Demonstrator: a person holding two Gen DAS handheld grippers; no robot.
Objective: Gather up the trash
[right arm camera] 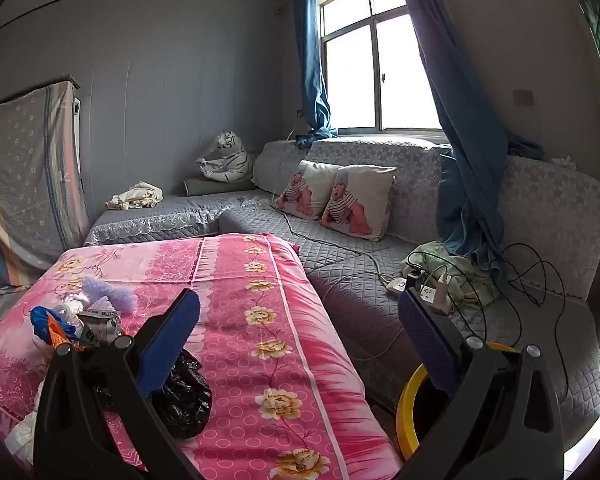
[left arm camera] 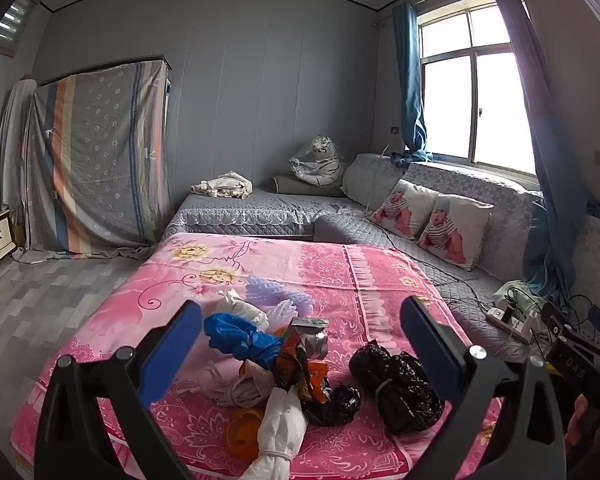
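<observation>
A pile of trash lies on the pink floral cloth [left arm camera: 380, 276]: a knotted black bag [left arm camera: 400, 388], a smaller black bag [left arm camera: 332, 400], a blue bag [left arm camera: 240, 340], an orange wrapper [left arm camera: 300, 364], white bags [left arm camera: 280, 420] and purple foam netting [left arm camera: 268, 292]. My left gripper [left arm camera: 300, 344] is open above the pile, holding nothing. My right gripper [right arm camera: 300, 336] is open and empty over the cloth [right arm camera: 260, 320], right of the pile. The black bag [right arm camera: 184, 400] sits by its left finger [right arm camera: 168, 340]. A yellow bin rim [right arm camera: 410, 412] shows below the cloth's right edge.
A grey quilted sofa [right arm camera: 360, 296] wraps behind and to the right, with two baby-print pillows [right arm camera: 340, 196], a power strip with cables [right arm camera: 432, 292] and a green cloth [right arm camera: 460, 268]. A covered wardrobe [left arm camera: 100, 156] stands at the left. Blue curtains [right arm camera: 460, 160] hang at the window.
</observation>
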